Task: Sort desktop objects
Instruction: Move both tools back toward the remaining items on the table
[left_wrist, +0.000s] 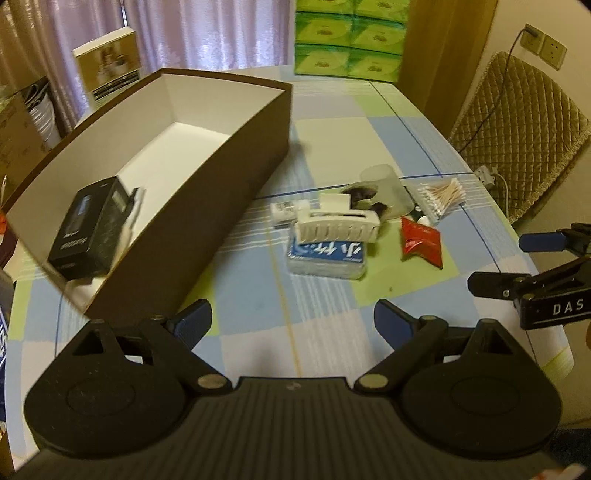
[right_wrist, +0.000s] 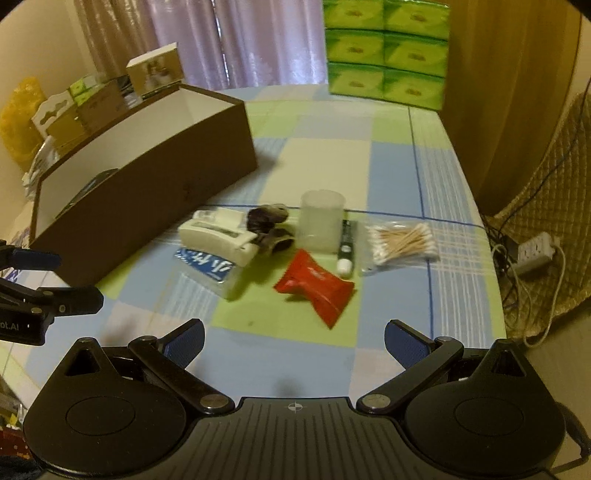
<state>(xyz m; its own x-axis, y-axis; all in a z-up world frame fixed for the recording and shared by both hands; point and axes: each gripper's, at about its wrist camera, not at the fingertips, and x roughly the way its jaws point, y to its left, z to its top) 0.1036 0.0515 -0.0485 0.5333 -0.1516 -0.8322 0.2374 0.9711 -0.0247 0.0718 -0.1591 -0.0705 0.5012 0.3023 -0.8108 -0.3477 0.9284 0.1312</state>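
While both pairs of tongs hover low over the near edge of the desk, each stands wide apart and holds nothing: the left tongs and the right tongs have flat blue pads on black arms. The desk wears a smooth checked cloth of pale blue, green and white. A long brown cardboard box with a white inside sits on the left; a black rectangular carton lies in its near end, with something white beside it, too blurred to name. The loose things cluster mid-desk, right of the box. A white ribbed plastic piece rests on a blue-and-white wrapped packet, partly covering it. Behind them lies a dark crumpled thing, hard to make out. A frosted translucent cup stands upright, touching a slim pen-like tube with a white cap. A glossy red sachet lies nearest. A clear bag of cotton swabs lies farthest right. Green tissue packs are stacked at the far edge.
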